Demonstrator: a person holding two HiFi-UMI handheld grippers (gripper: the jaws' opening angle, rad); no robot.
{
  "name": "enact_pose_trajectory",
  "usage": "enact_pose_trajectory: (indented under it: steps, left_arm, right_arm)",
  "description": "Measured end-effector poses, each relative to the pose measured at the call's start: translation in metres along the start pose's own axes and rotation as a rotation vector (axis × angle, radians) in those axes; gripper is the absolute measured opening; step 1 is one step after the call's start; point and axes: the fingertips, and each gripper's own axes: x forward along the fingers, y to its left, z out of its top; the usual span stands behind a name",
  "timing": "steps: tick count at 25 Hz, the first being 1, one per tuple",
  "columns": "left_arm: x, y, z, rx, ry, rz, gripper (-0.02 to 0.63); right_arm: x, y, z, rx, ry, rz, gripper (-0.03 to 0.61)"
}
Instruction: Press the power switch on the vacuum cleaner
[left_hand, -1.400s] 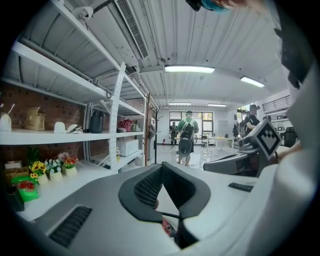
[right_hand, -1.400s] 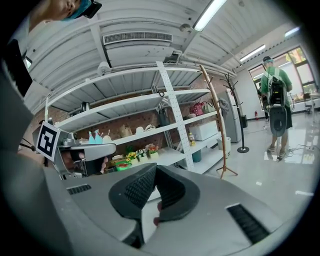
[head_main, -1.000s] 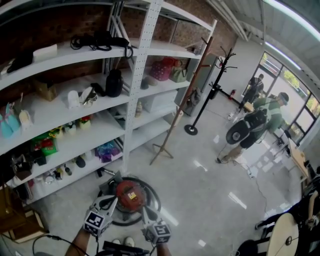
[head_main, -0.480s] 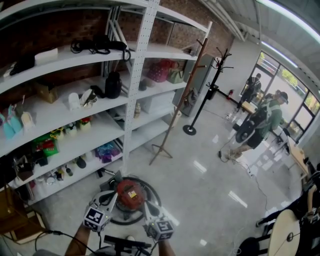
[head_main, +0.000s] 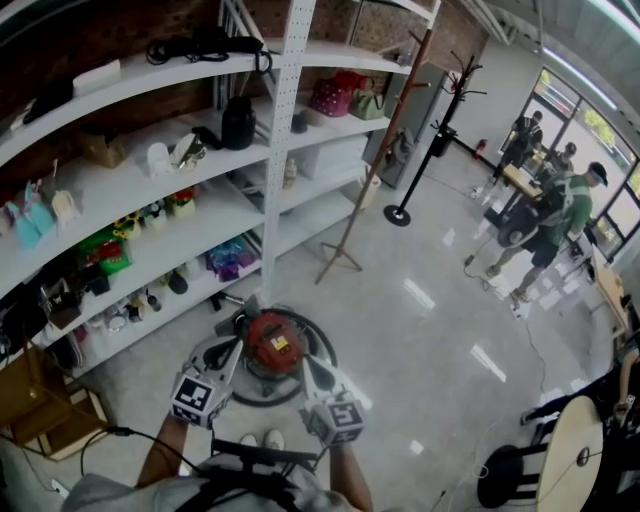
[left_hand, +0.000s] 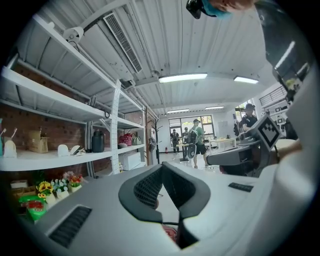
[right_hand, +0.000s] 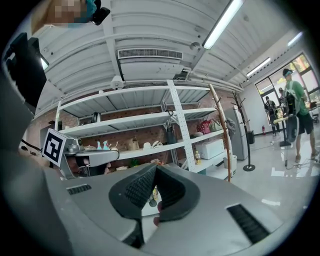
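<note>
The vacuum cleaner (head_main: 275, 343) is a round canister with a red top, standing on the floor in front of the shelves. My left gripper (head_main: 233, 352) hovers over its left edge and my right gripper (head_main: 307, 364) over its right edge, both pointing forward. In the left gripper view the left gripper (left_hand: 162, 167) has its pads meeting at the tips with nothing between them; a sliver of the red vacuum cleaner (left_hand: 170, 233) shows below. The right gripper (right_hand: 155, 169) looks the same in its own view, shut and empty. I cannot make out the power switch.
A tall white shelf rack (head_main: 280, 150) full of small items runs along the left. A wooden pole stand (head_main: 345, 262) and a black coat stand (head_main: 405, 215) rise beyond the vacuum. People (head_main: 560, 215) stand at the far right, and a round table (head_main: 570, 465) is near right.
The head view has shifted, so the vacuum and both grippers sit higher in frame. Both grippers still flank the vacuum. The person in green has walked further right.
</note>
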Motion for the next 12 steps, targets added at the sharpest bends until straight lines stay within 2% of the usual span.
enact_pose_trajectory:
  steps: [3, 7, 12]
  left_arm:
    - [-0.0023, 0.0006, 0.0024, 0.037, 0.0, -0.006, 0.006]
    - [-0.0028, -0.0034, 0.009, 0.007, -0.015, 0.002, 0.006]
    - [-0.0013, -0.0016, 0.0051, 0.048, -0.007, 0.009, 0.006]
  right_arm:
    - [-0.0006, 0.0029, 0.0031, -0.007, -0.004, 0.006, 0.012]
    - [-0.0004, 0.0022, 0.0045, -0.011, -0.014, 0.016, 0.012]
    - [-0.0001, -0.0006, 0.0055, -0.012, -0.021, 0.019, 0.012]
